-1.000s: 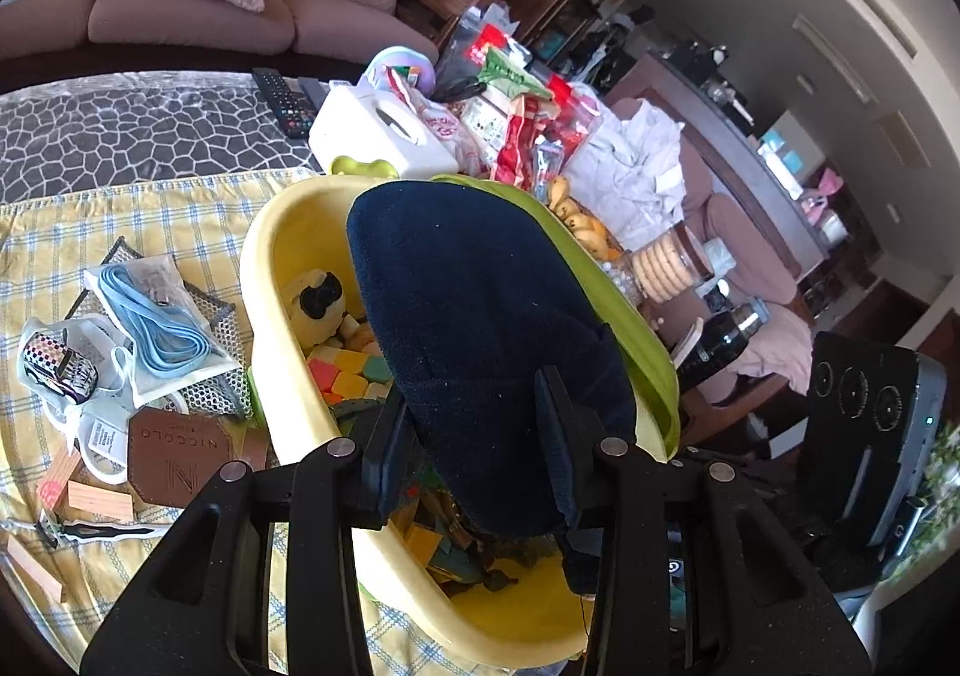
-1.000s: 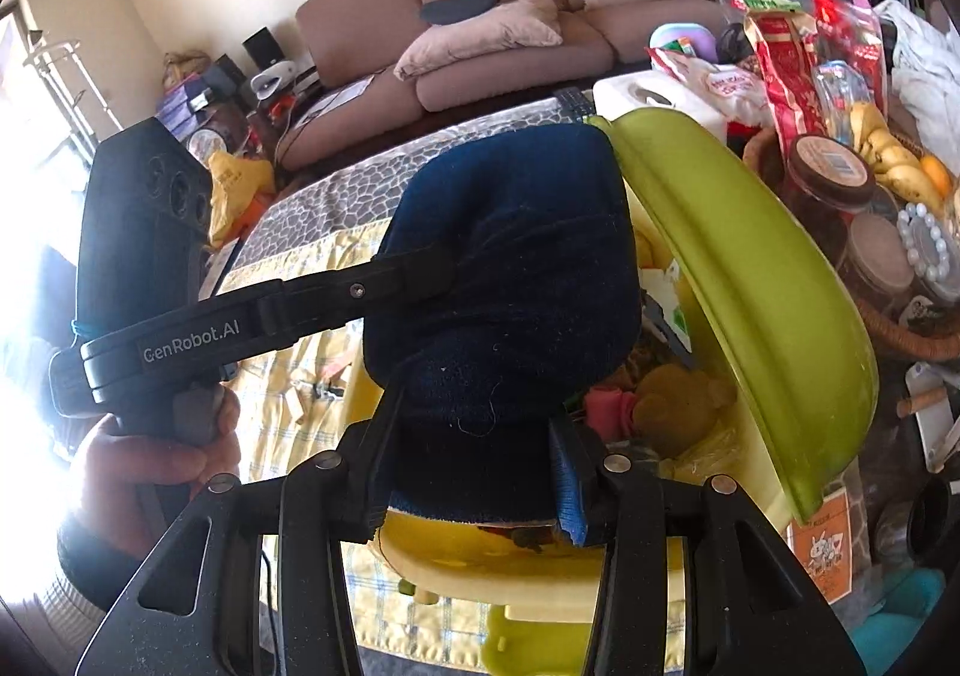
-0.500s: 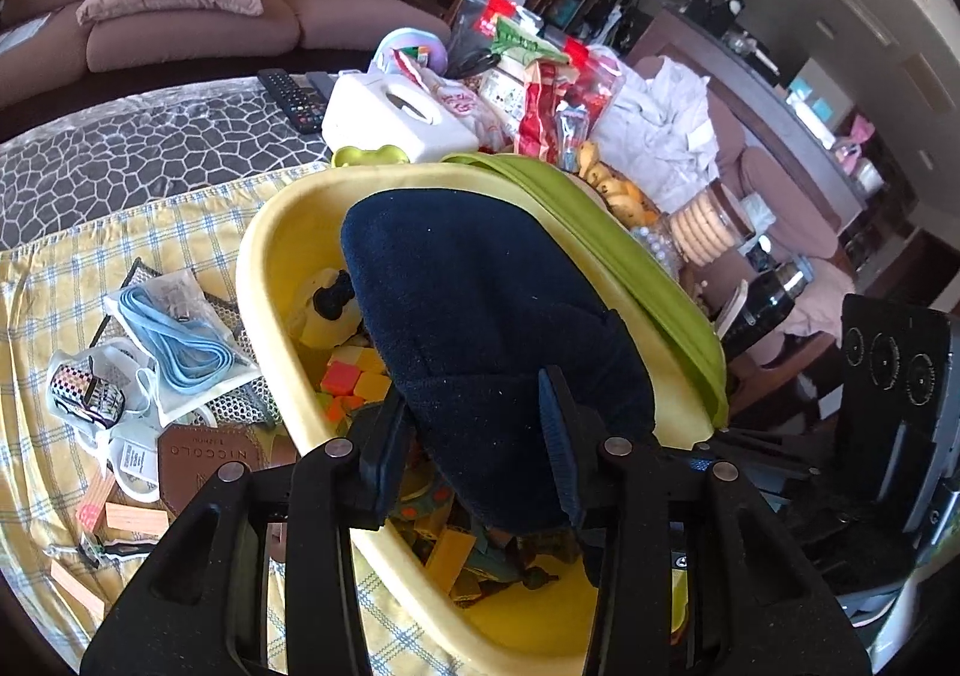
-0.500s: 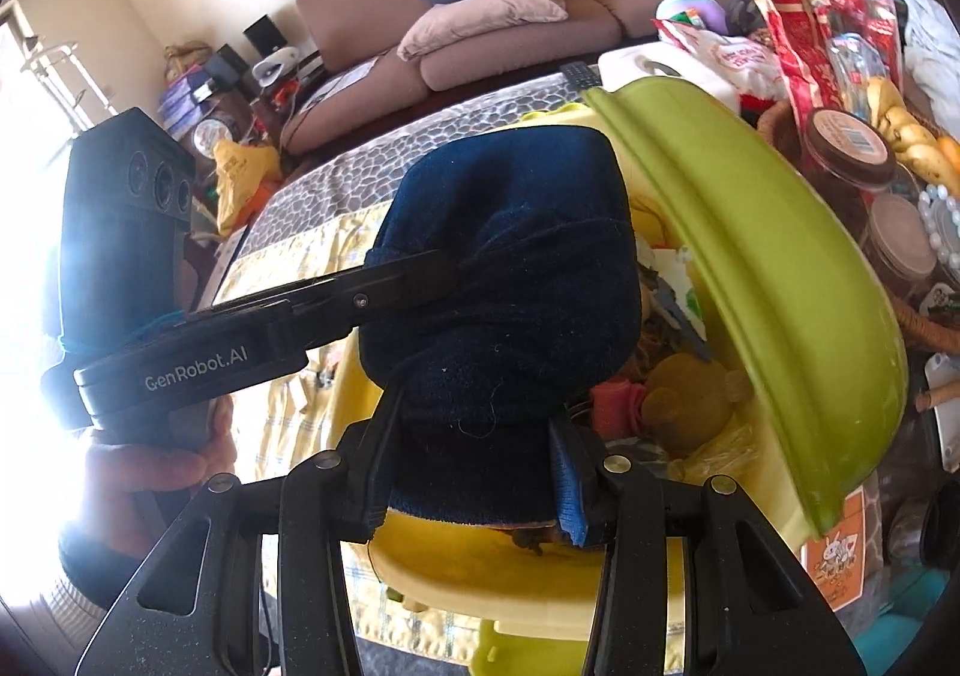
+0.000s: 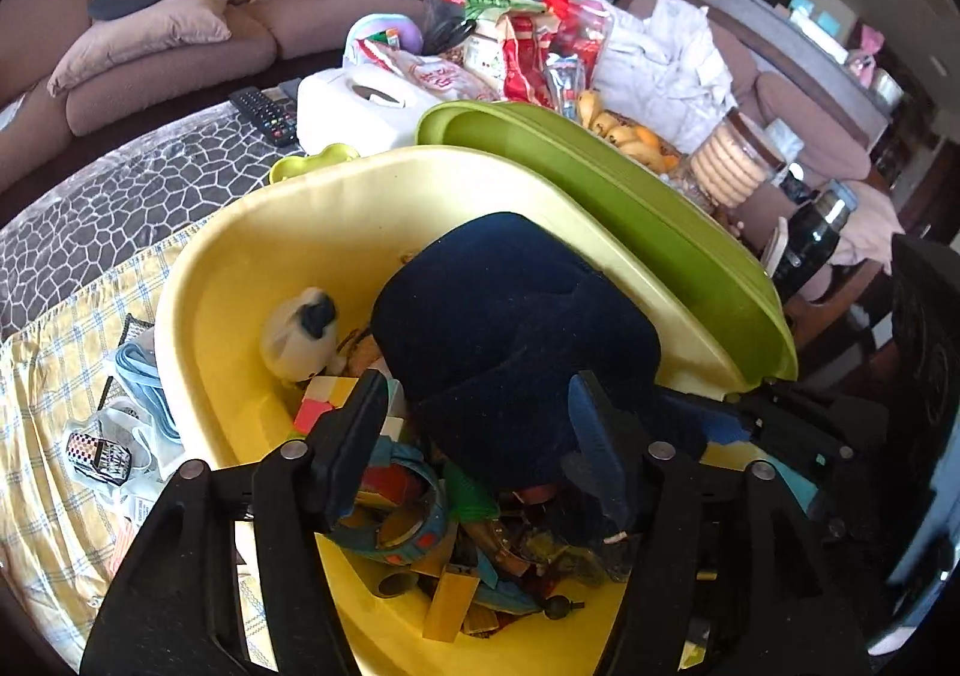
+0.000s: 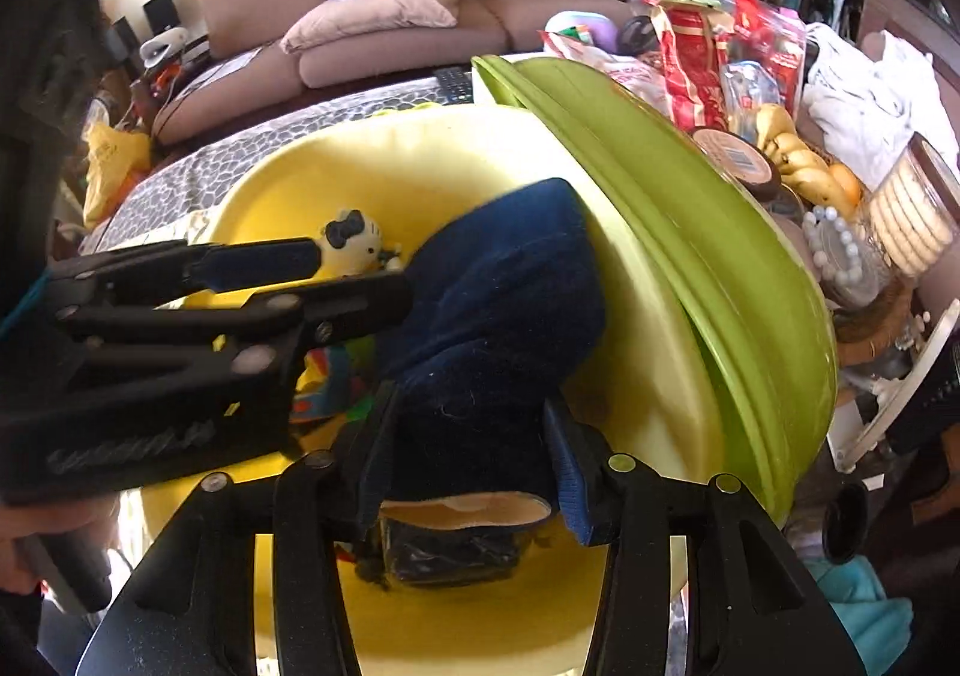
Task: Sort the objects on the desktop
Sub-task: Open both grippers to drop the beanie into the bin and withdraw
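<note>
One navy slipper lies in one yellow tub, which has one green lid. One Hello Kitty figure sits inside. Two claws are in sight: the left claw and the right claw. Behind stand one white tissue box, one remote control, one cookie jar and one black flask.

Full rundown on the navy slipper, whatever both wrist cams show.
The slipper is dark navy, fuzzy fabric, with a tan insole showing at its heel opening in the right wrist view. It lies tilted in the yellow bin, toe up toward the green lid, resting on the pile of toys. The right gripper is shut on its heel end. The left gripper stands open around it; its right finger looks to touch the fabric.
</note>
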`<state>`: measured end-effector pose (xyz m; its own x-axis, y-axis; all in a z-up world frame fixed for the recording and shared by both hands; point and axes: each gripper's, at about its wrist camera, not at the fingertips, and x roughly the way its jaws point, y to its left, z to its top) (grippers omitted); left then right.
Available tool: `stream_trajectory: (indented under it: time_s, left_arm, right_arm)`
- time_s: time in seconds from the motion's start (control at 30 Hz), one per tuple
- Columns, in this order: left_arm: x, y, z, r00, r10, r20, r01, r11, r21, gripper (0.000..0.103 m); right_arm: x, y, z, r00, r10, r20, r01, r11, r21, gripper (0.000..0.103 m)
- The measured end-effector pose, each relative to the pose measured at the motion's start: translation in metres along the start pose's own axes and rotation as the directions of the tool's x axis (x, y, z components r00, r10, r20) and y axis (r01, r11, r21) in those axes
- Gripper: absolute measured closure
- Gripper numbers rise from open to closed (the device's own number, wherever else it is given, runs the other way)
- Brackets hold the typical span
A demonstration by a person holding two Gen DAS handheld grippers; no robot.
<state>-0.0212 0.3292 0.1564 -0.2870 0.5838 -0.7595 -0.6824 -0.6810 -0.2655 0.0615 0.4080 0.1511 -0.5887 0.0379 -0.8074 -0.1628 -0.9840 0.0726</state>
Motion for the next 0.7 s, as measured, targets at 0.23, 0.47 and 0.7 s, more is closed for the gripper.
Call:
stream_trajectory:
  time_s: [0.23,0.47,0.7]
  left_arm:
    - [-0.034,0.016,-0.009,0.996,-0.026,0.091,0.031,0.998,-0.053,0.038]
    - [-0.065,0.044,-0.015,0.987,-0.052,0.15,0.071,0.99,-0.122,0.037]
    - [-0.079,0.057,-0.032,0.987,-0.053,0.154,0.076,0.987,-0.145,0.027]
  right_arm:
    - [0.009,0.003,0.005,0.998,-0.062,0.011,0.062,0.997,-0.045,0.05]
    - [0.02,-0.002,0.021,0.998,-0.064,-0.005,0.064,0.998,0.005,0.052]
    - [0.01,0.005,0.02,0.996,-0.087,-0.015,0.087,0.996,-0.011,0.04]
